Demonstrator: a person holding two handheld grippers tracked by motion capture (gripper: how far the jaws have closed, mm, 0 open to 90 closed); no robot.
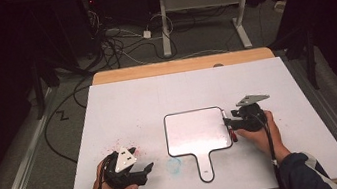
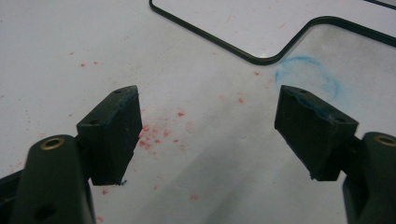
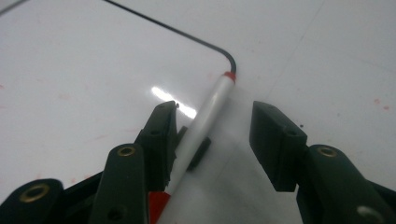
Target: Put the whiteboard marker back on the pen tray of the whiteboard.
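Observation:
A paddle-shaped whiteboard (image 1: 197, 130) with a black rim and a short handle lies flat on the white table top (image 1: 127, 105). A white marker (image 3: 210, 112) with red ends lies along the board's right edge (image 1: 234, 136). My right gripper (image 1: 228, 125) is open around it (image 3: 212, 126): the marker leans against one jaw, with a gap to the other. My left gripper (image 1: 143, 160) rests at the front left, open and holding nothing (image 2: 208, 130). Beyond its jaws I see the corner where the whiteboard (image 2: 280, 23) meets its handle.
A faint blue ring-shaped smudge (image 1: 173, 165) (image 2: 308, 74) marks the table left of the board's handle. Red specks (image 2: 159, 135) dot the surface near my left gripper. A wooden edge (image 1: 182, 65) runs along the far side. Cables (image 1: 124, 45) and a desk frame (image 1: 164, 19) stand beyond.

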